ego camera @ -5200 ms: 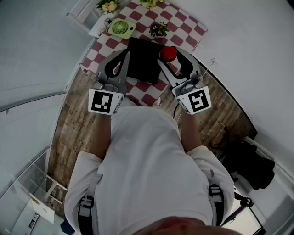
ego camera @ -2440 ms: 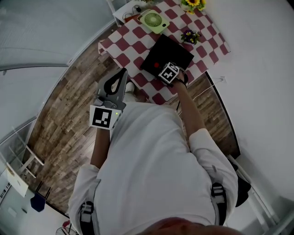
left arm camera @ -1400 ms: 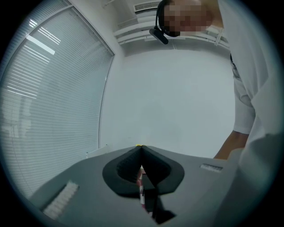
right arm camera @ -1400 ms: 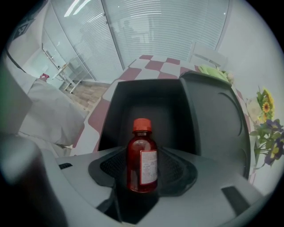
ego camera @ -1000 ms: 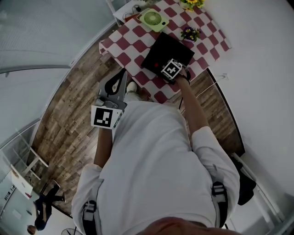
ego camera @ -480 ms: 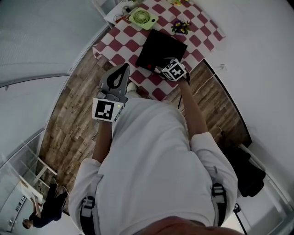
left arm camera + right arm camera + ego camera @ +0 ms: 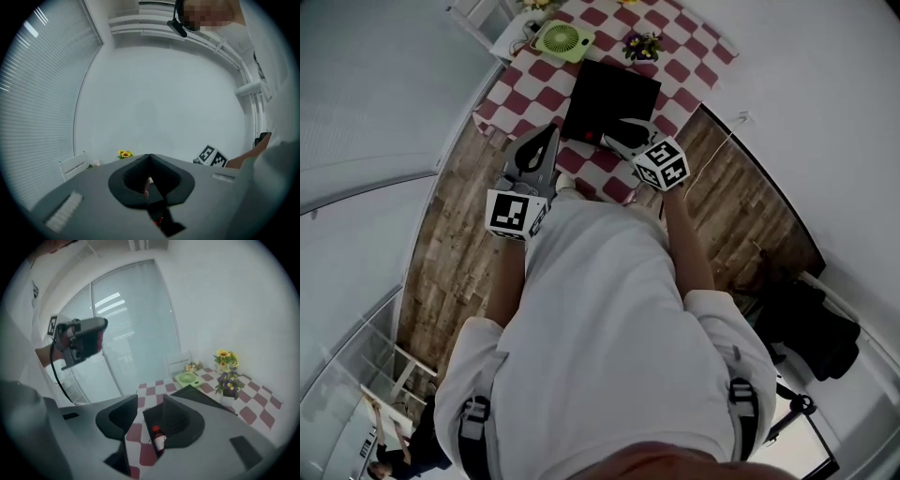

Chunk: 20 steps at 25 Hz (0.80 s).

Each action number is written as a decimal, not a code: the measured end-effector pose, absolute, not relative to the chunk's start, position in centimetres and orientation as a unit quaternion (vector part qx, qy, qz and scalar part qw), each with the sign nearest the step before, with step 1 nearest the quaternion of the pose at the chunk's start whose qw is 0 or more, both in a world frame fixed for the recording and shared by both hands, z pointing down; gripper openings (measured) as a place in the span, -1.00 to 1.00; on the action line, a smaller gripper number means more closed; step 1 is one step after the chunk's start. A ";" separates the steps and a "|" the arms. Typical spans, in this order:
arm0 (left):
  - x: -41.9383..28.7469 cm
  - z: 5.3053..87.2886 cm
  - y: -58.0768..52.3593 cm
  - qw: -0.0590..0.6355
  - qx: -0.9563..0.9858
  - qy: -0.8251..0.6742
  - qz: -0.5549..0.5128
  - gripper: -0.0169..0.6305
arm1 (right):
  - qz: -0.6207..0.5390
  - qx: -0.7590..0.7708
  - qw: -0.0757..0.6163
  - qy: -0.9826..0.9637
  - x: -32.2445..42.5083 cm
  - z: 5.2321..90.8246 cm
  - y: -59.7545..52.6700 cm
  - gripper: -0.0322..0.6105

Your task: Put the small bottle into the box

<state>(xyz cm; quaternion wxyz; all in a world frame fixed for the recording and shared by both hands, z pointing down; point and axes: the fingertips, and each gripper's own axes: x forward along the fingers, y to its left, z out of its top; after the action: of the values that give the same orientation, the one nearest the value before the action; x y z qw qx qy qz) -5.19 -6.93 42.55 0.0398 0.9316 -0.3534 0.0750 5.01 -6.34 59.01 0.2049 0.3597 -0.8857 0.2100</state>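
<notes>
right claw (image 7: 150,401) hovers angled down, jaws closing, nothing gripped; small bottle (image 7: 159,439) below their gap. left claw (image 7: 150,157) pinched together.

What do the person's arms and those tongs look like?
The left tongs and the right tongs are grey with black pads narrowing to a point. Each carries a white cube printed with black squares. The person wears a white short-sleeved shirt. The right tongs are closing, gripping nothing.
</notes>
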 end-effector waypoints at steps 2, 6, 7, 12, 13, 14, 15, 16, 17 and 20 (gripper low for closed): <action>-4.7 42.6 -7.1 0.039 0.934 -0.347 0.075 -0.94 | 0.190 0.380 0.165 -0.890 5.5 56.2 -6.2 -0.39; -3.8 42.1 -7.7 0.035 0.938 -0.338 0.069 -0.94 | 0.138 0.413 0.109 -0.894 6.8 50.7 -5.8 -0.53; -3.5 41.9 -7.9 0.033 0.939 -0.335 0.067 -0.94 | 0.123 0.419 0.100 -0.894 7.0 49.5 -5.7 -0.59; -2.2 40.3 -8.5 0.019 0.945 -0.323 0.054 -0.94 | 0.061 0.441 0.053 -0.894 8.2 43.7 -5.7 -0.78; -2.0 39.9 -8.5 0.017 0.945 -0.321 0.051 -0.94 | 0.052 0.444 0.044 -0.893 8.4 42.7 -5.7 -0.81; -1.7 39.6 -8.5 0.015 0.946 -0.319 0.048 -0.94 | 0.042 0.447 0.036 -0.893 8.6 41.7 -5.7 -0.82; -1.5 39.3 -8.6 0.014 0.947 -0.318 0.045 -0.94 | 0.032 0.450 0.031 -0.892 8.8 40.7 -5.7 -0.83; -1.3 39.0 -8.6 0.012 0.948 -0.315 0.042 -0.94 | 0.023 0.453 0.027 -0.891 9.0 39.9 -5.8 -0.86; -1.0 38.7 -8.6 0.009 0.949 -0.313 0.040 -0.94 | 0.014 0.455 0.024 -0.890 9.2 39.1 -5.8 -0.88; -0.6 38.0 -8.9 0.003 0.951 -0.308 0.034 -0.94 | -0.012 0.463 0.026 -0.886 9.6 37.5 -6.1 -0.89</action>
<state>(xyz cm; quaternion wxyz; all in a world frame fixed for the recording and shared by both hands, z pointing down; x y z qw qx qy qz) -0.57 -8.87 38.03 0.0027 0.9506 -0.3085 0.0336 9.61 -6.06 37.49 0.0257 0.4630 -0.8859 -0.0123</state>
